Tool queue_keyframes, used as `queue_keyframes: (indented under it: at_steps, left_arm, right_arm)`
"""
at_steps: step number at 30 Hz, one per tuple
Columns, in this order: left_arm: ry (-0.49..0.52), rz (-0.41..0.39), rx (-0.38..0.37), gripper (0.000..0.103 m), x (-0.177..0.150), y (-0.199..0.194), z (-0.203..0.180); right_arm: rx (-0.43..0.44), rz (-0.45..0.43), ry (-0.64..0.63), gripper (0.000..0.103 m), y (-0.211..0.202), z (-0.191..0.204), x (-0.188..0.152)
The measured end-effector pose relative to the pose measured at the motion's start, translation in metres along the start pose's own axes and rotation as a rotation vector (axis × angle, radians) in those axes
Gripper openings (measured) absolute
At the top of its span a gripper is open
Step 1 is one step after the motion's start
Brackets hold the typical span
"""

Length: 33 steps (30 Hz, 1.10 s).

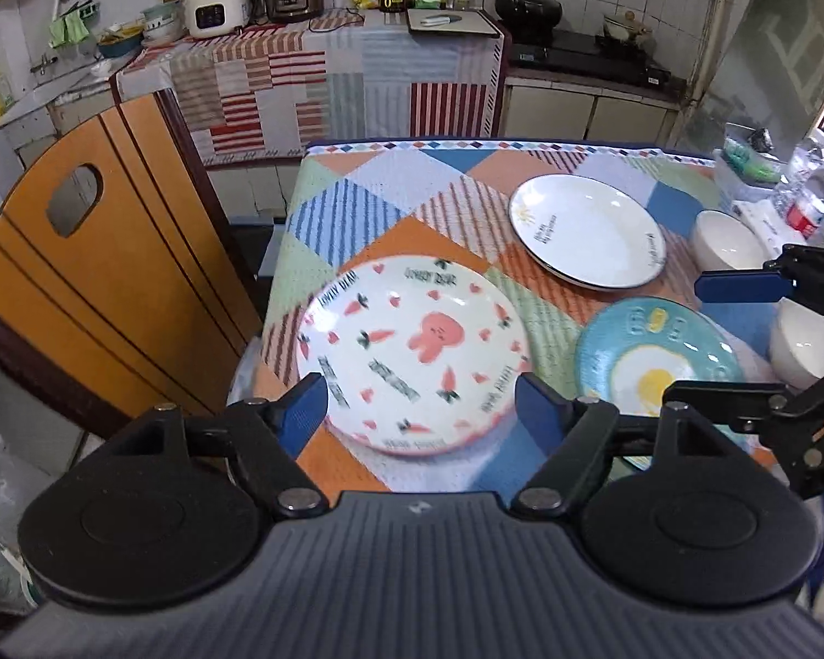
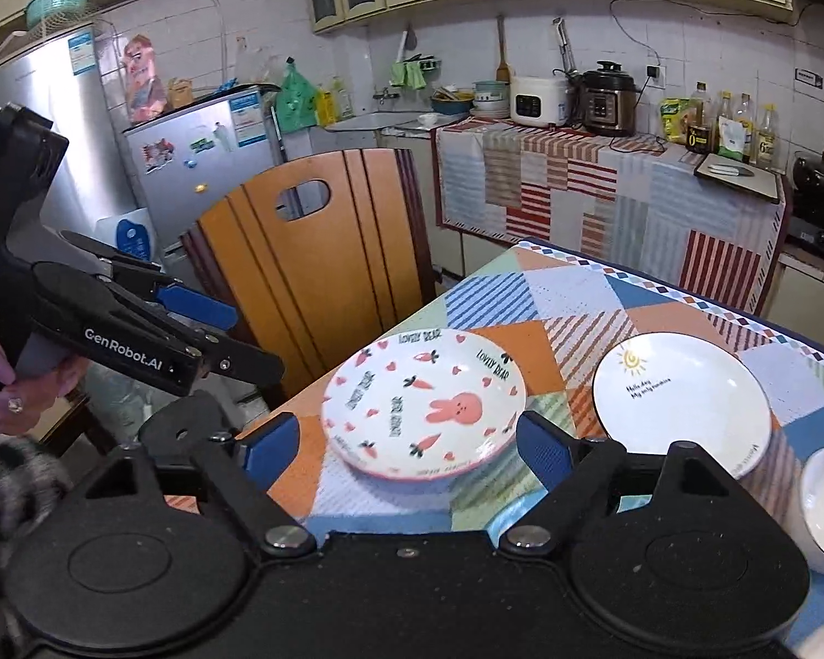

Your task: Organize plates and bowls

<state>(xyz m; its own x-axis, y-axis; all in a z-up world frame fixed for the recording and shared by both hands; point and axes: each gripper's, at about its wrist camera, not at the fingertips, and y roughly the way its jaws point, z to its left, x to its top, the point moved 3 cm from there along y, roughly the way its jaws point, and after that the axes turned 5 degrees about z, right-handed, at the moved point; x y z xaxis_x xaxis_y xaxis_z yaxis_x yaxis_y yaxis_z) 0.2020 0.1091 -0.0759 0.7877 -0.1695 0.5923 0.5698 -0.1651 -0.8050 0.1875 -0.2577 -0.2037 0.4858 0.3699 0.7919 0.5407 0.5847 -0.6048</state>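
Left wrist view: the left gripper [image 1: 420, 412] hung over the near edge of the round white ceramic plate printed with a pink rabbit and carrots [image 1: 412, 351], its jaws spread wide with nothing between the blue pads.
Right wrist view: the right gripper [image 2: 406, 447] faced the same rabbit plate [image 2: 423, 403], jaws also spread wide and holding nothing.
Plates: the rabbit plate lay near the corner of the patchwork tablecloth [image 1: 357, 203]; the plain white plate with a dark rim and a small sun drawing [image 1: 588, 230] sat further back, and the blue plate with a fried-egg picture [image 1: 659, 357] sat beside it, none stacked.
Bowls: two white bowls, one [image 1: 728, 241] behind the other [image 1: 802, 346], stood at the right side of the table.
Risk, edge: the rabbit plate lay close to the table's corner, so a push instead of a clean pinch could probably slide it off.
Risk, grip: a glazed rim looked slippery; a shallow bite might let it tip and drop.
Risk, crowding: both grippers pointed at one plate and could collide.
Risk, neighbours: a sideways swing might knock the egg plate or bowls.
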Motion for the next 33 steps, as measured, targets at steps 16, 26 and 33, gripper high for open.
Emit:
queue_keyframes:
  at_steps: [16,26,33]
  left_arm:
    - [-0.237,0.08,-0.113,0.074,-0.015,0.117,0.078]
    - [-0.303,0.159,-0.152,0.052,-0.03,0.155,0.09]
    - [-0.306,0.159,-0.121,0.022,-0.035,0.166,0.09]
  right_arm:
    - [0.052,0.128,0.298,0.086,0.116,-0.057,0.006]
    - [0.016,0.205,0.319,0.071,0.165,-0.076,0.0]
    - [0.028,0.263,0.347,0.038,0.186,-0.093,-0.005]
